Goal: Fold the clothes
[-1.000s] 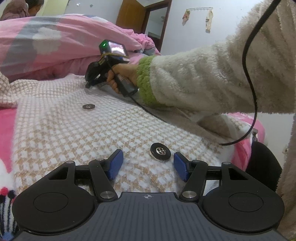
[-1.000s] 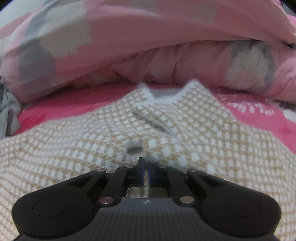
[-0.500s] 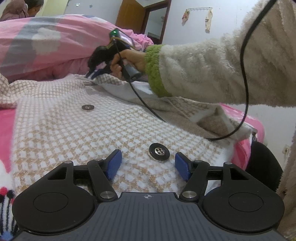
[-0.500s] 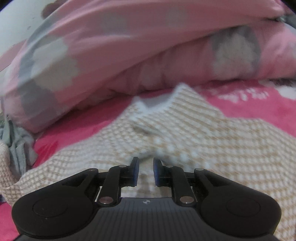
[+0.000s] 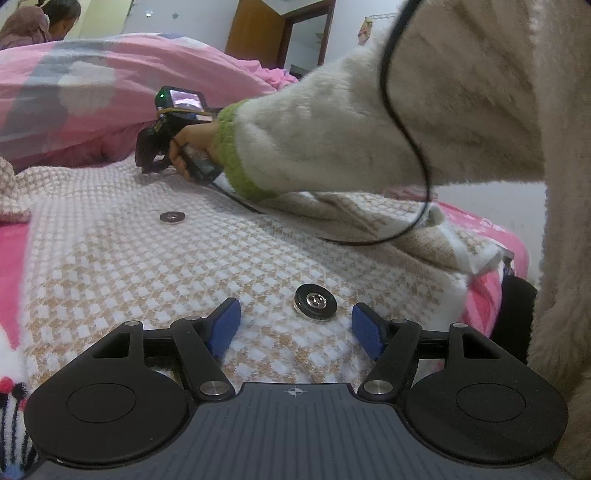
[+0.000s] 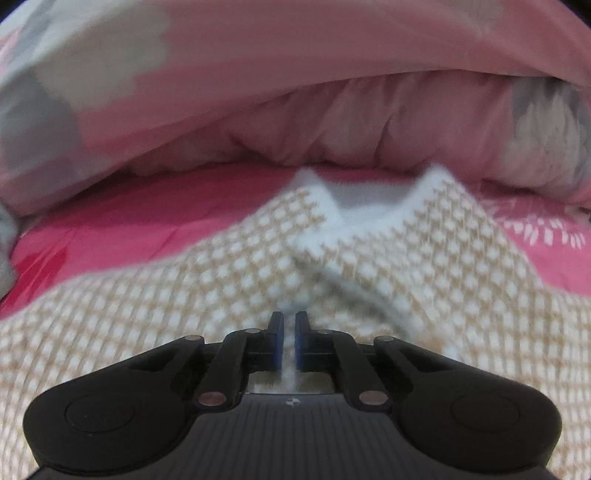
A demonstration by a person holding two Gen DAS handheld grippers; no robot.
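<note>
A beige-and-white checked cardigan (image 5: 129,266) lies spread on the bed, front up, with a black button (image 5: 315,302) near its hem and a second button (image 5: 172,216) farther up. My left gripper (image 5: 295,325) hovers open over the hem, its blue pads on either side of the near button. My right gripper (image 6: 289,332) is shut on a fold of the cardigan (image 6: 184,295) just below the white collar (image 6: 369,206). From the left wrist view, the right gripper (image 5: 147,168) sits at the cardigan's far end, held by a hand in a fluffy sleeve (image 5: 332,140).
A bulky pink quilt (image 5: 92,92) rises just behind the collar (image 6: 295,92). Pink sheet (image 6: 129,236) shows around the garment. A black cable (image 5: 406,110) hangs from the sleeve over the cardigan's right side. A person (image 5: 40,22) sits far back left, with a doorway (image 5: 306,40) beyond.
Half a second ago the right gripper was raised and open; it has come back down and shut on the fabric near the collar. The left gripper has stayed put and open.
</note>
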